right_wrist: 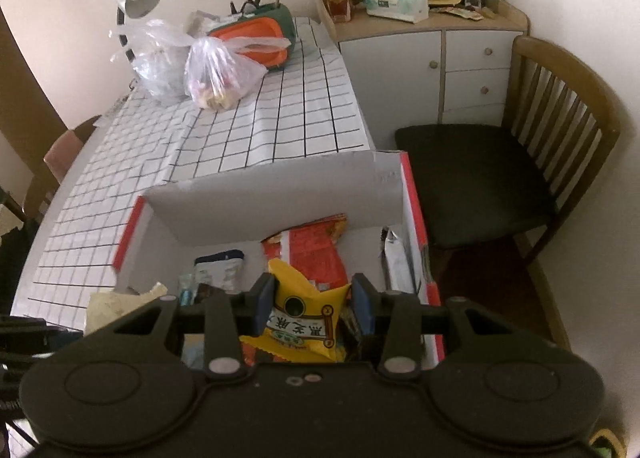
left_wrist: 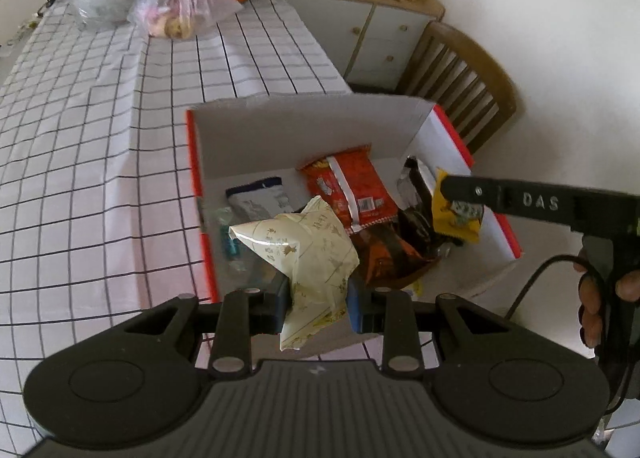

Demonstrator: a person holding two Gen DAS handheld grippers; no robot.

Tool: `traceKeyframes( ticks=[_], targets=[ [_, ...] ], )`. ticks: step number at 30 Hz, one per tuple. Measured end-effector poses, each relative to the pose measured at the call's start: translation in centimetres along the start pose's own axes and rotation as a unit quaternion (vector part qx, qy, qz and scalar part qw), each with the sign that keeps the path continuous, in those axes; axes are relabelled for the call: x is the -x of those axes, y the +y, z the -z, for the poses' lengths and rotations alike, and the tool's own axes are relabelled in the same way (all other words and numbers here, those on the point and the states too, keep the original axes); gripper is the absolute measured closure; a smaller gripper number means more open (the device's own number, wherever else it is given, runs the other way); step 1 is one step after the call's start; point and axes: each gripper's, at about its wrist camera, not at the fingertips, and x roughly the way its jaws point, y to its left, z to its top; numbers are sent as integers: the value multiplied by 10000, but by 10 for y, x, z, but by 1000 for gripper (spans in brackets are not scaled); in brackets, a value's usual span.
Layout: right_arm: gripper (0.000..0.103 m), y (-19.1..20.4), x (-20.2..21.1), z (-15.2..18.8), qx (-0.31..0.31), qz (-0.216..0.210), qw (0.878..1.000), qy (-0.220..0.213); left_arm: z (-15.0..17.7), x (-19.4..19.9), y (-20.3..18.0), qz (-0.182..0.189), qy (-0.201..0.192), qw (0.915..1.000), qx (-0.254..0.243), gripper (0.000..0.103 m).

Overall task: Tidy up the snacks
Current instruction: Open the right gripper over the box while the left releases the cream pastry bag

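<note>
In the left wrist view, the left gripper (left_wrist: 318,300) pinches a pale cream snack packet (left_wrist: 308,254) above the red cardboard box (left_wrist: 198,178) on the checked tablecloth (left_wrist: 88,130). In the right wrist view, the right gripper (right_wrist: 314,304) clamps a yellow snack packet (right_wrist: 306,310) over the same box (right_wrist: 416,218).

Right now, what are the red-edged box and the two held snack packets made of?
Red-edged open box: looks like cardboard, matte grey inside, creased rim. Cream crinkled packet in the left gripper's jaws: glossy film, probably plastic. Yellow printed packet in the right: shiny film, serrated edge.
</note>
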Motion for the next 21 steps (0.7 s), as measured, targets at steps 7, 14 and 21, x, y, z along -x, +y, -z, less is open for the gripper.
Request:
traceKeyframes(
  ticks=[7, 14, 21],
  targets=[
    [63, -2, -33, -2, 103, 60, 9996, 257, -9, -36, -17, -130, 326, 9994, -33, 75],
    [66, -4, -40, 3, 176, 17, 9991, 392, -4, -61, -21, -321, 665, 9972, -92, 74],
    [61, -7, -34, 10, 213, -48, 9988, 444, 1, -65, -25, -470, 684, 9965, -122, 74]
  ],
)
